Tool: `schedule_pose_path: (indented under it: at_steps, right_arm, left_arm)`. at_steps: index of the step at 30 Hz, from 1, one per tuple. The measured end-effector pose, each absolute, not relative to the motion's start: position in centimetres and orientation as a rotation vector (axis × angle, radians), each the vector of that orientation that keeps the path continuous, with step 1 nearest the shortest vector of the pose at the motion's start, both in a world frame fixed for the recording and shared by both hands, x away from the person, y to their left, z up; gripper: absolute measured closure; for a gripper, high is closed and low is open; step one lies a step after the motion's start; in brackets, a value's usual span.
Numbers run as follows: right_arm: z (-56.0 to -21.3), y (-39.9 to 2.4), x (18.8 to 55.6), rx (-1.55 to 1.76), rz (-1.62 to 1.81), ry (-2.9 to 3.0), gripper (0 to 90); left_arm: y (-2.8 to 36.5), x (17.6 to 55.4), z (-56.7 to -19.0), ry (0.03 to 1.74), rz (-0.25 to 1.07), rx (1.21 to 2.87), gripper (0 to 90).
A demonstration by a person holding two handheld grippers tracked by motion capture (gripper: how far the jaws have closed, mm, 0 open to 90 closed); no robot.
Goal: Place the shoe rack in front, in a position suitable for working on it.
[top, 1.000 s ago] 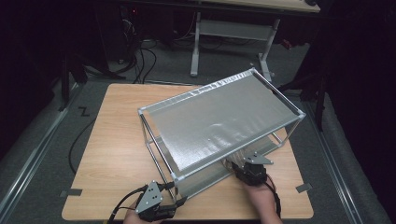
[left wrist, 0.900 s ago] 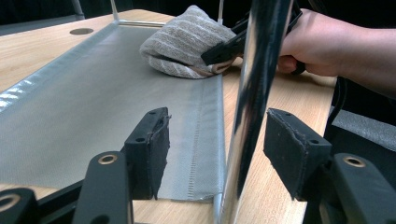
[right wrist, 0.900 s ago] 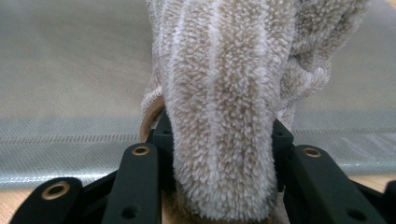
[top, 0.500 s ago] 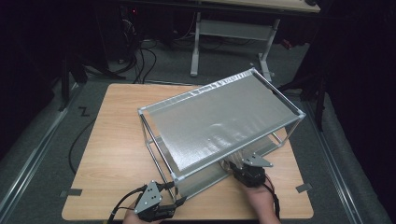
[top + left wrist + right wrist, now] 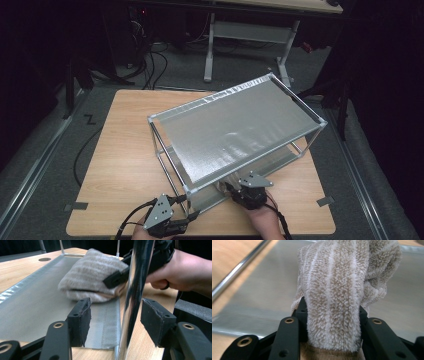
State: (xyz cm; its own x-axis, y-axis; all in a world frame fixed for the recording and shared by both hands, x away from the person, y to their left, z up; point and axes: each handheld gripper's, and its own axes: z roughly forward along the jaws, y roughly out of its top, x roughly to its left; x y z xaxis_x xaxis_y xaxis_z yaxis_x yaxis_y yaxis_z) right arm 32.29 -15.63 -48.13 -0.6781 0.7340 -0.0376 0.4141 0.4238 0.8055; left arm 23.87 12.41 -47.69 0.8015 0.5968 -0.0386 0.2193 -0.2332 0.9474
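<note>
Dark floor and a second grey-legged desk lie behind a wooden table [image 5: 125,150], where a two-tier metal rack [image 5: 240,130] stands at an angle, its upper and lower shelves covered in silvery grey sheet. The person's forearms come in at the near edge of the high view.

At the rack's near end the right gripper [image 5: 239,190] reaches in under the upper shelf, onto the lower shelf [image 5: 32,307]. It grips a folded beige striped towel [image 5: 337,297]: in the right gripper view the plush roll is squeezed between the two black jaws, bulging above them, so the jaws stand partly closed around the thick cloth. They have just been closing a little further on it. The left gripper view shows the same towel [image 5: 90,277] lying on the lower shelf close to its near edge, with one black jaw pressing on top of the fold and the person's hand [image 5: 185,272] behind it.

Over at the rack's near corner is the left gripper [image 5: 113,320]. Its jaws are parted, one on each side of the shiny upright corner post [image 5: 133,290]. The post runs up between the pads nearer the right-hand one, with a gap showing on both sides, so the pads are not pressing on it.
</note>
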Motion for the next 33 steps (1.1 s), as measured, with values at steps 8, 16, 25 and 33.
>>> schedule_pose_path:
  at_steps: [8, 16, 25, 33]
  right_arm:
    - [-48.7, -12.2, 30.9, 0.884, 1.192, 2.397, 62.3]
    - [-49.4, -9.8, 29.4, 0.832, 1.225, 2.484, 59.0]
    - [-48.6, -10.4, 29.3, 0.865, 1.288, 2.43, 41.0]
    - [-47.7, -10.7, 28.9, 0.835, 1.356, 2.368, 44.4]
  left_arm:
    - [12.5, 23.8, -47.6, 0.628, 0.404, 1.8, 42.2]
    - [12.6, 23.7, -47.5, 0.627, 0.405, 1.792, 43.9]
    - [12.6, 23.8, -47.5, 0.631, 0.406, 1.788, 44.1]
    - [12.8, 23.7, -47.3, 0.63, 0.38, 1.772, 55.6]
